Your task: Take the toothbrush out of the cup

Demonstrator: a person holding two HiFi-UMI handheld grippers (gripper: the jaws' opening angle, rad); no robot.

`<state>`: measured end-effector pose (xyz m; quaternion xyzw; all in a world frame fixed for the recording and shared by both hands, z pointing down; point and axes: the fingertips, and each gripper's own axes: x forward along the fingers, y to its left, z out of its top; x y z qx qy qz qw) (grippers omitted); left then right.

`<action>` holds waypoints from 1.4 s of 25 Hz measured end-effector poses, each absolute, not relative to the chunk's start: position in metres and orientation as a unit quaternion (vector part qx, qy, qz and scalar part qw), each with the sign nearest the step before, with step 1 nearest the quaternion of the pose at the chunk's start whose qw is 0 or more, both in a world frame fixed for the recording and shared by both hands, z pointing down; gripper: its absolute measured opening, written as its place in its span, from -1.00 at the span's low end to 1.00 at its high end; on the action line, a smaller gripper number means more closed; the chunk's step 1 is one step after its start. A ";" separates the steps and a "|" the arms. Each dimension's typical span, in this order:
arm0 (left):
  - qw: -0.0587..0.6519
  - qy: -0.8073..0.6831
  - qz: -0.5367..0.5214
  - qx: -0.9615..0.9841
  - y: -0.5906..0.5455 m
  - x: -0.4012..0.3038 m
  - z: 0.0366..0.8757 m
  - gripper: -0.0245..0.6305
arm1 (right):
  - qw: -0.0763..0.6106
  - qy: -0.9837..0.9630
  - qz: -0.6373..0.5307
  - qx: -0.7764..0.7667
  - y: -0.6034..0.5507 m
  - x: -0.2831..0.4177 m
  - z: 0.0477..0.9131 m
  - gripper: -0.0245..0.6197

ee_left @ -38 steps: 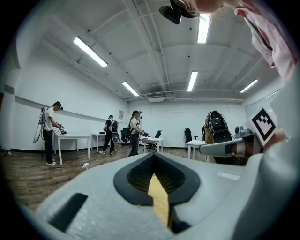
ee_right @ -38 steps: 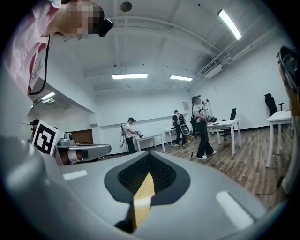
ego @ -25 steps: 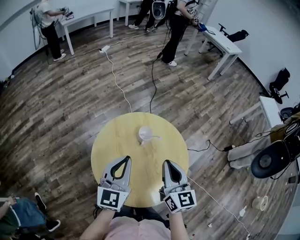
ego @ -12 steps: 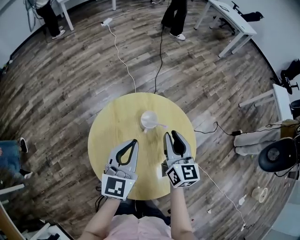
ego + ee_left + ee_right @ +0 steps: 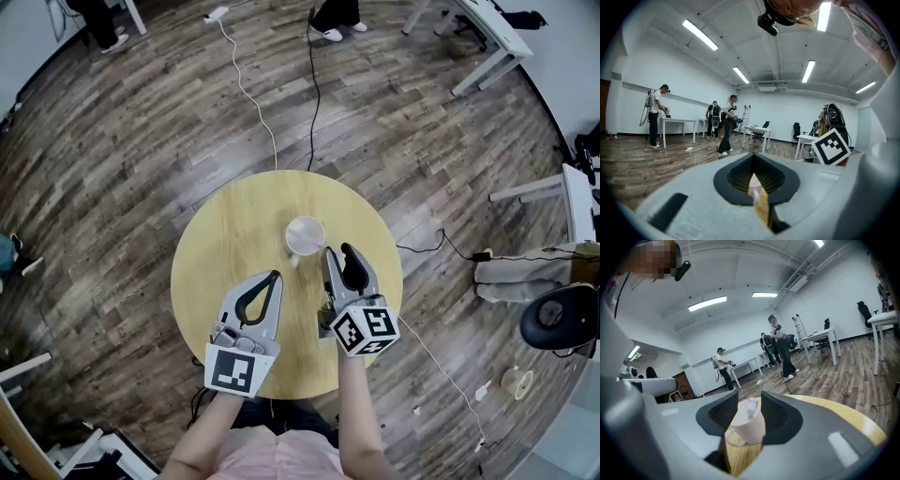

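Observation:
A pale pink cup [image 5: 305,234] stands near the middle of the round yellow table [image 5: 220,248]. In the right gripper view the cup [image 5: 747,430] shows its handle toward the lower left, and a toothbrush head [image 5: 753,403] sticks up above its rim. My right gripper [image 5: 338,255] sits just short of the cup on its near right side. Its jaws are opening, nothing is pressed between them, and the cup lies ahead of the gap [image 5: 749,405]. My left gripper [image 5: 271,278] hovers over the table to the near left of the cup, its jaws shut and empty [image 5: 753,155].
A white cable [image 5: 246,89] and a black cable [image 5: 312,103] run across the wood floor beyond the table. White desks [image 5: 492,42] stand at the far right, and clothing lies heaped beside a black chair [image 5: 562,319] on the right. Several people stand at desks far off.
Both grippers have moved forward over the table toward the cup, the right one farther. The right gripper's jaws have gone from shut to apart. The left jaws stay shut.

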<state>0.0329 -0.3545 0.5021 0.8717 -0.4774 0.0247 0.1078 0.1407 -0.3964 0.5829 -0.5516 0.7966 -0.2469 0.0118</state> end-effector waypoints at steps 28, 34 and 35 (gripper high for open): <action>0.077 -0.478 0.003 0.875 -0.354 0.029 0.464 -0.94 | 0.054 0.838 -0.134 -0.526 -0.379 0.127 0.477 -0.72; 0.054 -0.471 -0.013 0.881 -0.336 0.030 0.433 -0.94 | 0.044 0.851 -0.088 -0.516 -0.337 0.121 0.440 -0.72; 0.049 -0.469 -0.015 0.882 -0.332 0.029 0.428 -0.94 | 0.045 0.852 -0.083 -0.515 -0.331 0.119 0.435 -0.72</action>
